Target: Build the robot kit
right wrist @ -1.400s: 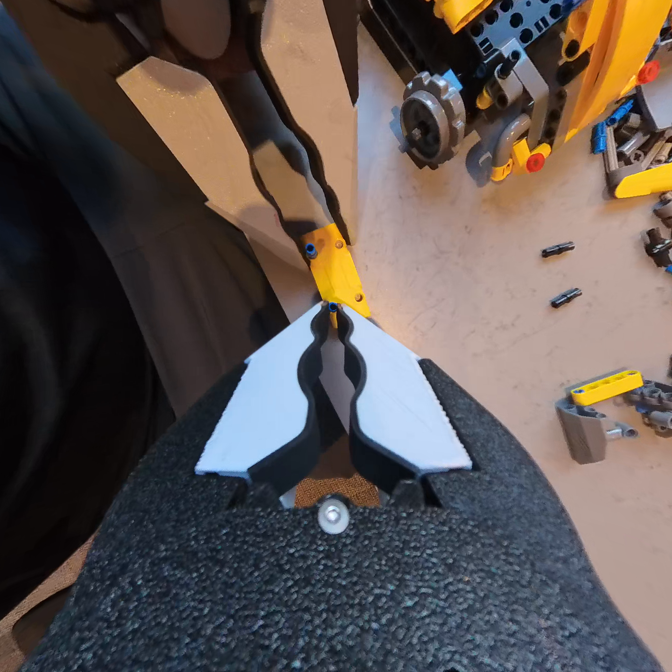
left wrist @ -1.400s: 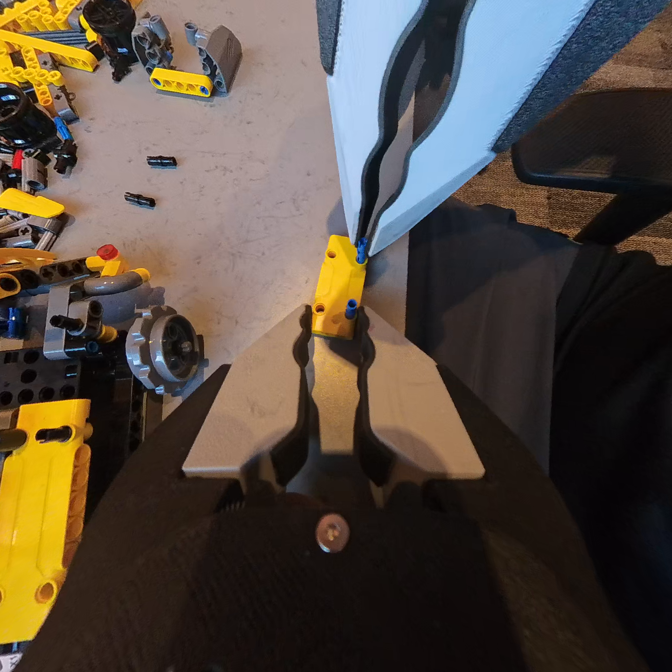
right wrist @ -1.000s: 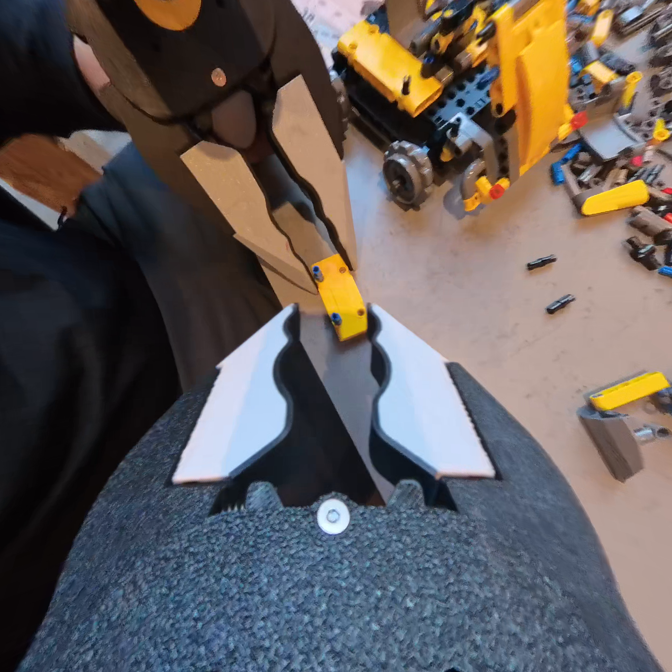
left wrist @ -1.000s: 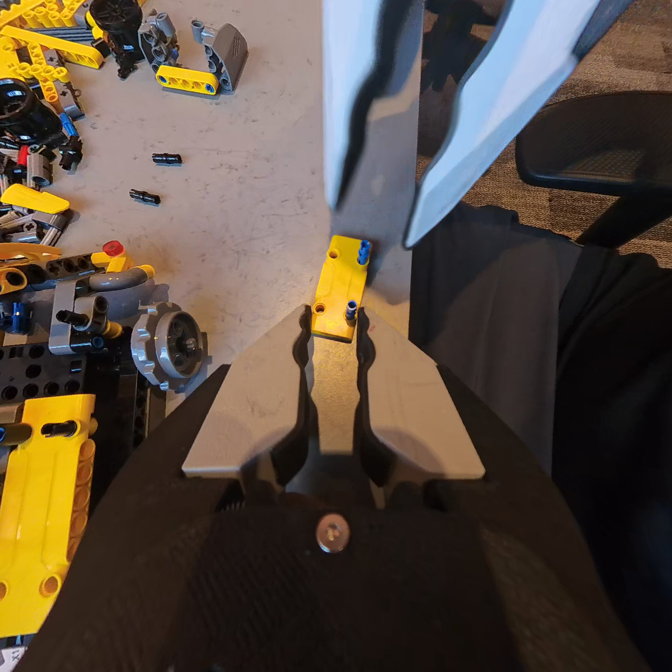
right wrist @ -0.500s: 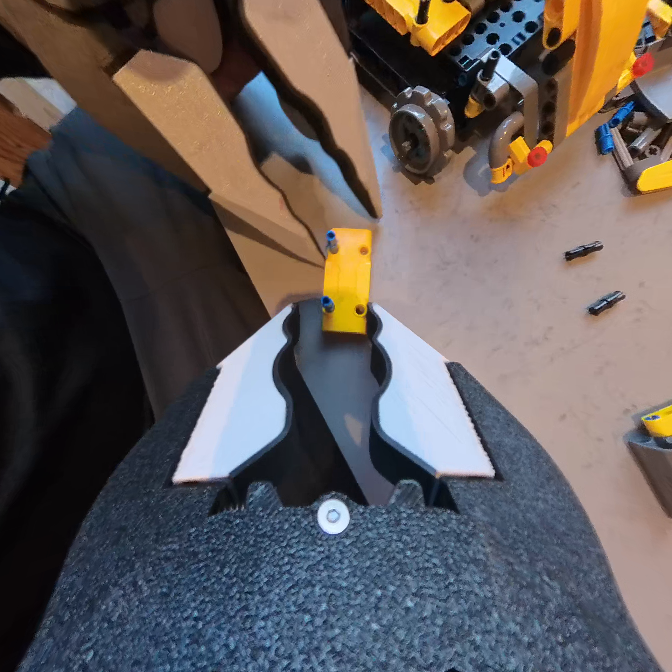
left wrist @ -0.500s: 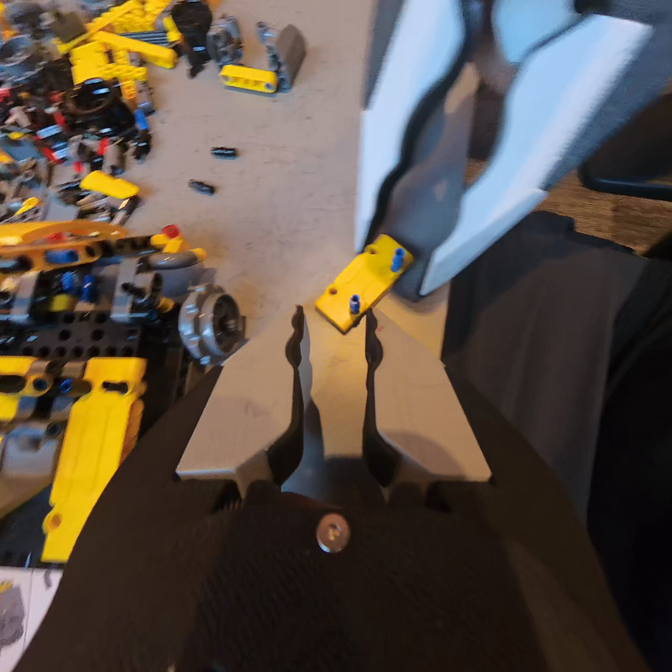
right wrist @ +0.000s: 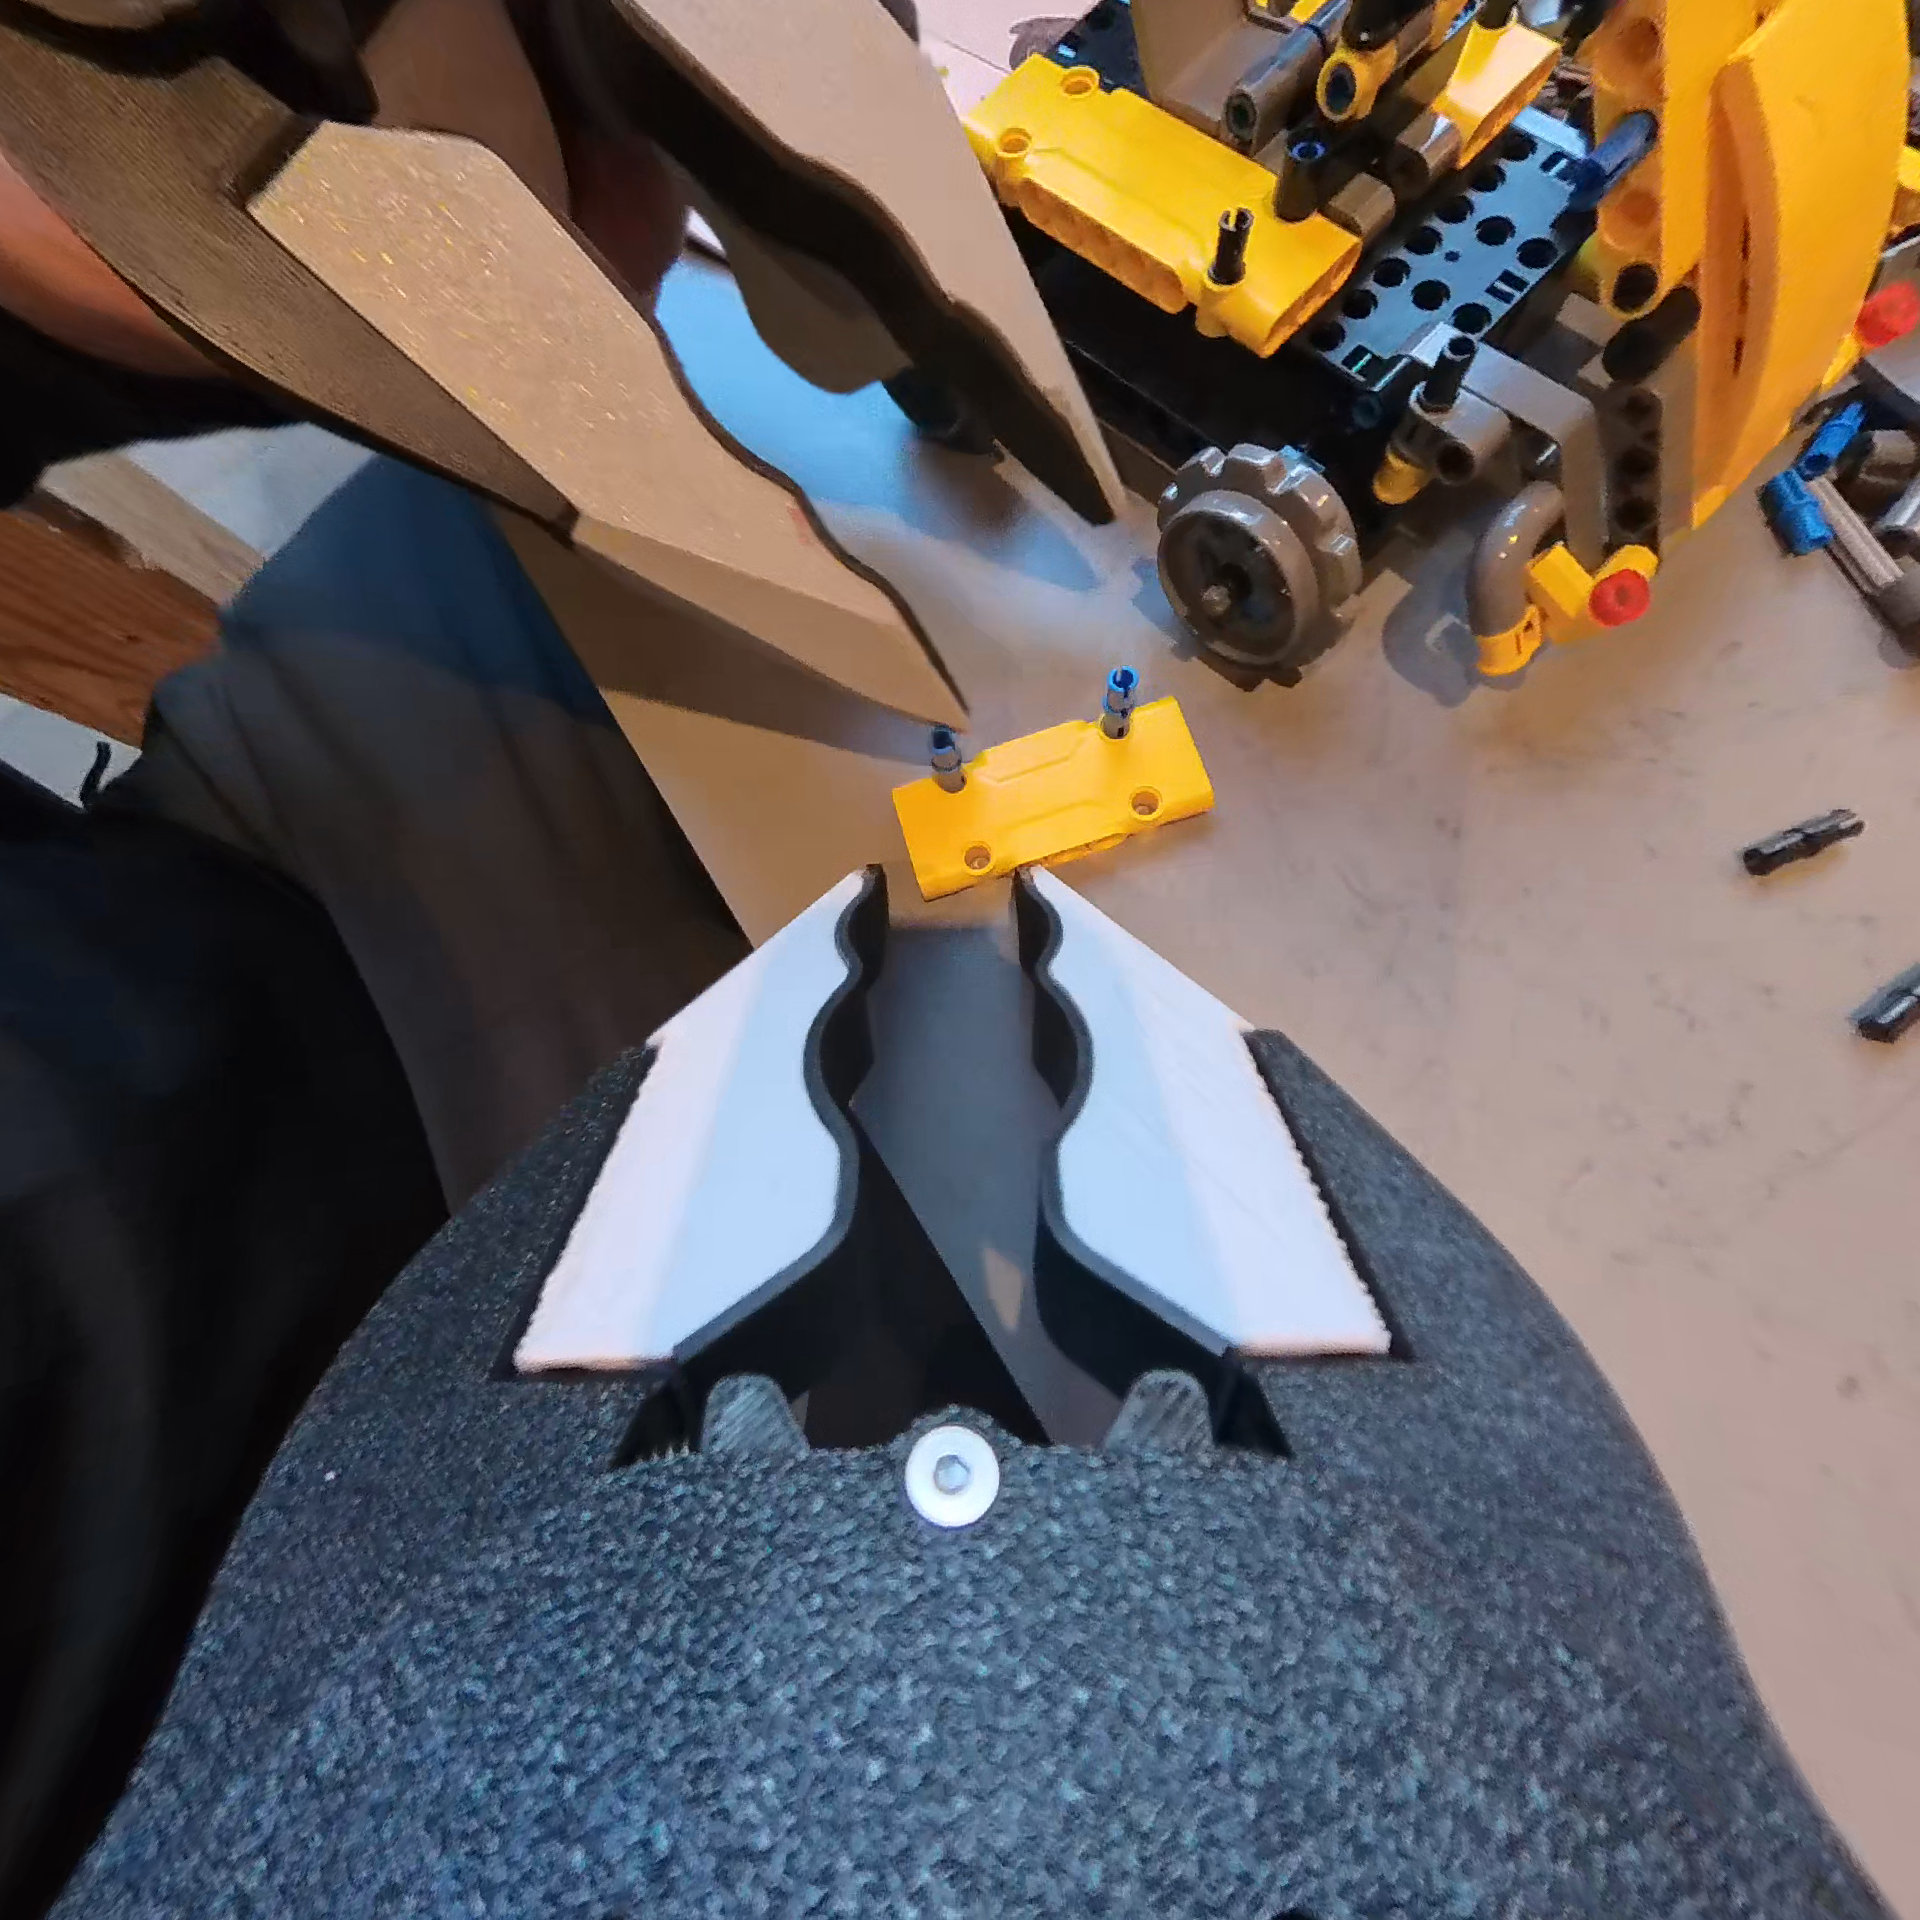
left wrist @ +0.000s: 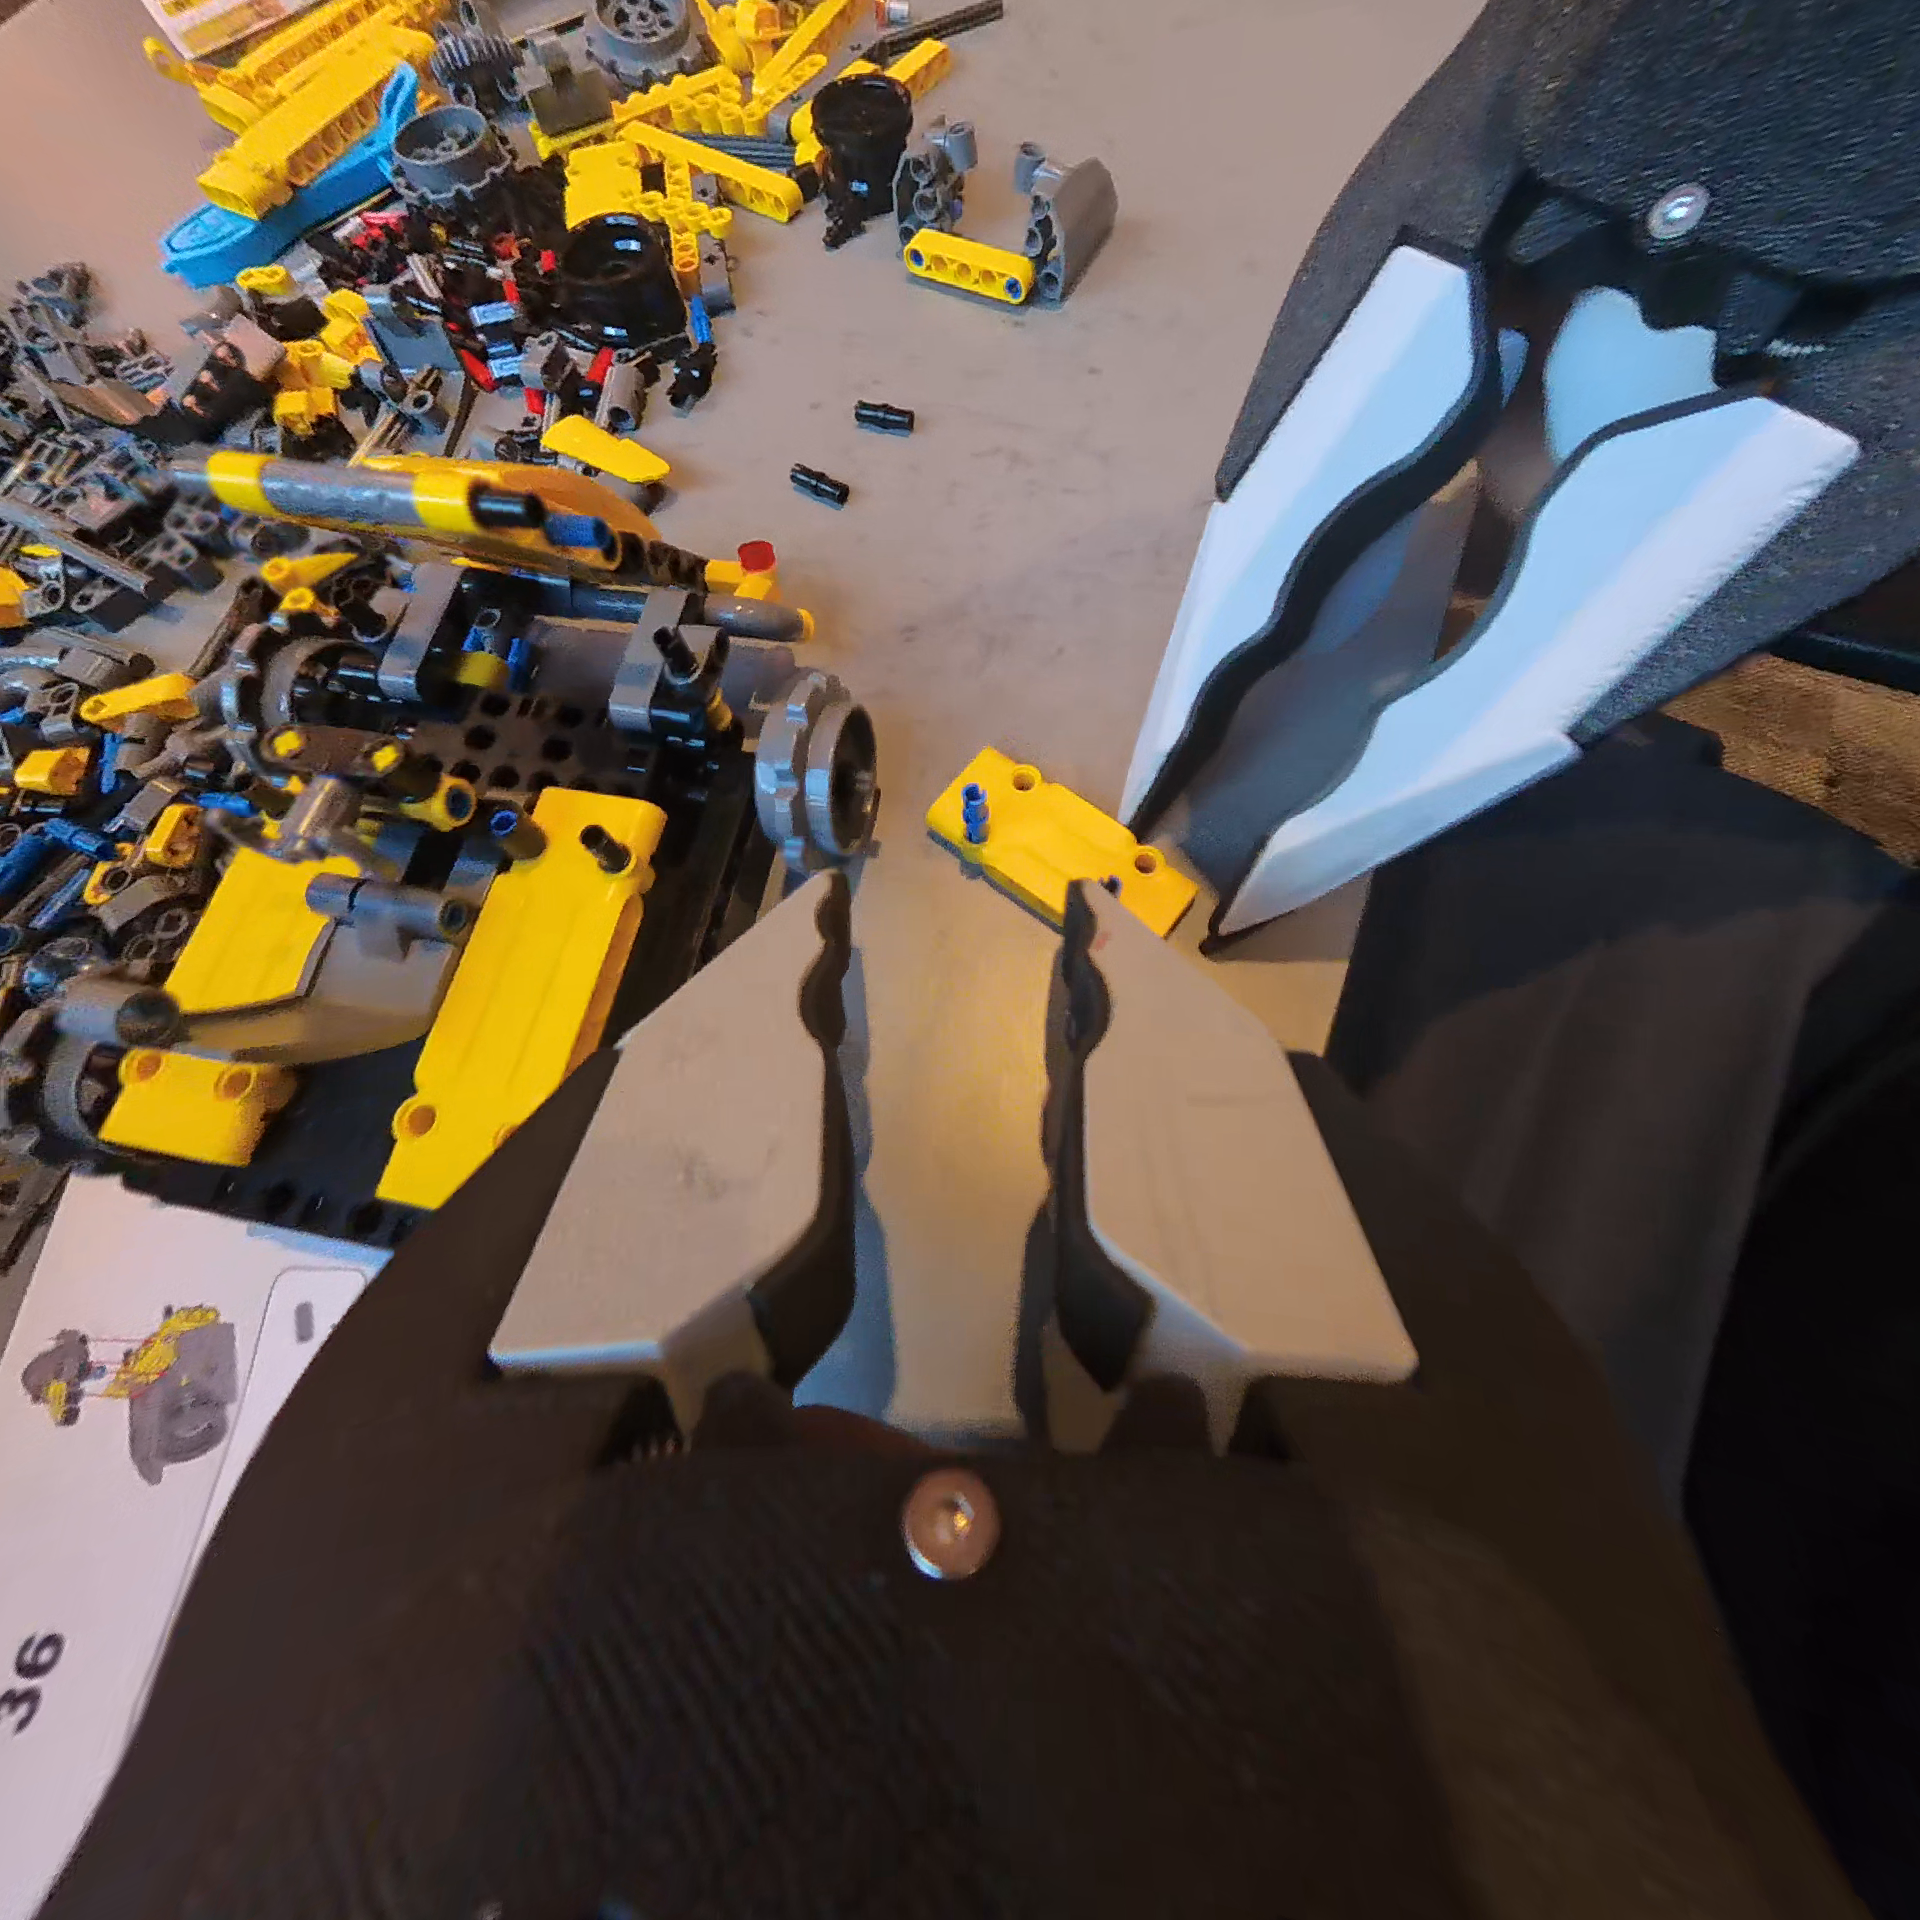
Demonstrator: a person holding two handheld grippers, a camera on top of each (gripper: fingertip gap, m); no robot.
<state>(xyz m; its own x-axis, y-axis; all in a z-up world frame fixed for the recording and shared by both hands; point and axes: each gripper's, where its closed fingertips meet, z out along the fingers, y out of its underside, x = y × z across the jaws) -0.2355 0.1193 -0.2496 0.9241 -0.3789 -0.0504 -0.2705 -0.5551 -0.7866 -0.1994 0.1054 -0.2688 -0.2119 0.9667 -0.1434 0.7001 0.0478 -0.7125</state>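
Observation:
A small yellow panel (left wrist: 1060, 836) with two blue pins standing in it lies flat on the table near its edge; it also shows in the right wrist view (right wrist: 1049, 795). My left gripper (left wrist: 954, 894) is open and empty, its grey fingertips just short of the panel. In the right wrist view one grey fingertip (right wrist: 935, 707) sits next to one blue pin. My right gripper (right wrist: 945, 878) is open and empty, its white fingertips right at the panel's near edge. It shows in the left wrist view (left wrist: 1179, 873) just past the panel.
A part-built yellow and black model vehicle (left wrist: 416, 831) with a grey wheel (right wrist: 1257, 566) stands close to the panel. A pile of loose parts (left wrist: 468, 260) lies beyond. Two black pins (left wrist: 883, 416) lie loose. A printed booklet (left wrist: 125, 1403) lies at the near left. A person's dark-clothed lap (left wrist: 1610, 1039) borders the table edge. Tip to tip, the grippers are about 5 cm apart.
My right gripper opened and came off the blue pin. My left gripper then opened and let go of the yellow panel, which now lies turned crosswise on the table. Both grippers drew back.

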